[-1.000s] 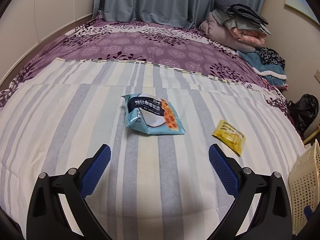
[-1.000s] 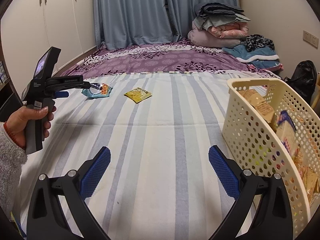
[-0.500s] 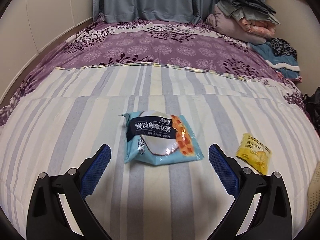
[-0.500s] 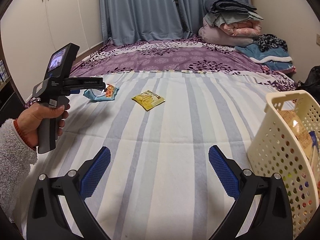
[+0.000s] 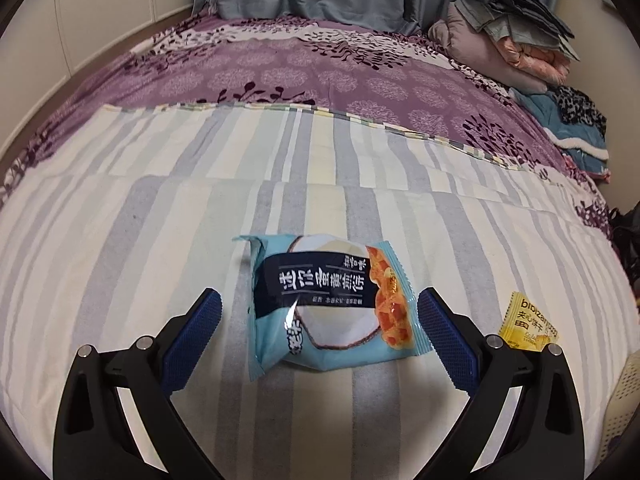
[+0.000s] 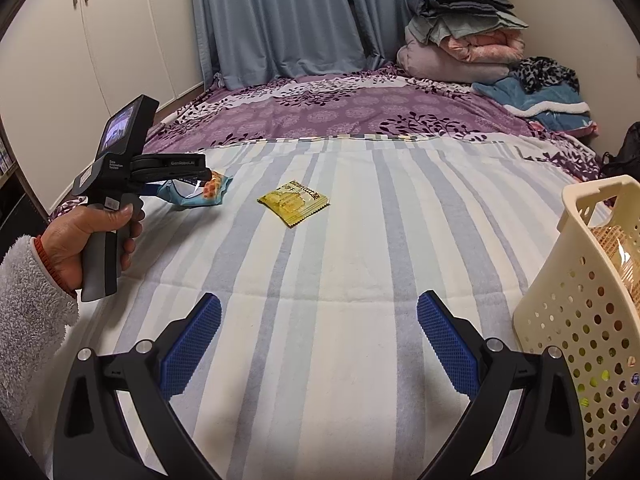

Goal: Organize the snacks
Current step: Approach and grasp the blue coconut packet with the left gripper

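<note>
So left gripper sat wide open, straddling the blue coconut snack packet to pinch it. Right gripper idled open beside the cream basket; yellow biscuit sachet lay beyond.

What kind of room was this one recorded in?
Most likely a bedroom: the snacks lie on a bed with a striped cover, folded blankets are stacked near the curtains, and a wardrobe lines the left wall.
</note>
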`<act>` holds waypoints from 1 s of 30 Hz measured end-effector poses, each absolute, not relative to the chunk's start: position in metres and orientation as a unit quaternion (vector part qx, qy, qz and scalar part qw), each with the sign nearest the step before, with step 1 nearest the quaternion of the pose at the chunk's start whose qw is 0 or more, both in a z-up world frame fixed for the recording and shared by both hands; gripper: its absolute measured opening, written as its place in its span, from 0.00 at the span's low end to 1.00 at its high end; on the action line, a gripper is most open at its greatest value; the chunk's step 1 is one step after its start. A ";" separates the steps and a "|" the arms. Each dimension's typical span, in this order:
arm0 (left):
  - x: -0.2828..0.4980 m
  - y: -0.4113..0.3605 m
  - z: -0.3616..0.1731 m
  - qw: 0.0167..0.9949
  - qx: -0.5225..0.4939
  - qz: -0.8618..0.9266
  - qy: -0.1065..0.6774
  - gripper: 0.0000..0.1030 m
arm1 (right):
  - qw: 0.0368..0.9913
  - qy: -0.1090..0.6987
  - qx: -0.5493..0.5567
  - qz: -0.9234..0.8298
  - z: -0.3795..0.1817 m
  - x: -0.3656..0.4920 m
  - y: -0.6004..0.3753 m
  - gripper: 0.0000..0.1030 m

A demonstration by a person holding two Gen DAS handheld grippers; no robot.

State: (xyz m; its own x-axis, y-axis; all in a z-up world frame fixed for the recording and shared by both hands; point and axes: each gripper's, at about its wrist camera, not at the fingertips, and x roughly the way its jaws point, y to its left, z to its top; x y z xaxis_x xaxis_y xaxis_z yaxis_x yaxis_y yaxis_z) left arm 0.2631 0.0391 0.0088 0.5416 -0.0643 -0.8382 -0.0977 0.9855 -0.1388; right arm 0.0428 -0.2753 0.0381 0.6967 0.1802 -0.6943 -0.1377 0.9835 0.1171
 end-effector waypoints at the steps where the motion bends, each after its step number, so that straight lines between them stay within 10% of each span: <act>1: 0.261 0.038 0.008 0.873 -0.090 0.003 0.479 0.97 | 0.920 0.381 0.028 0.087 0.037 0.043 -0.277 0.95; 30: 0.263 0.036 0.018 0.882 -0.016 -0.139 0.451 0.97 | 0.915 0.392 0.027 0.088 0.030 0.053 -0.268 0.95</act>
State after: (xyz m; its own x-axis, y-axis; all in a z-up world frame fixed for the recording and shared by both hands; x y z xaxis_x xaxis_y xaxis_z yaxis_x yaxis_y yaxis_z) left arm 0.2627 0.0356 0.0179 0.5548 -0.2593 -0.7905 0.2308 0.9609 -0.1532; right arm 0.0531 -0.2685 0.0302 0.6766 0.1821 -0.7135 -0.1399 0.9831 0.1182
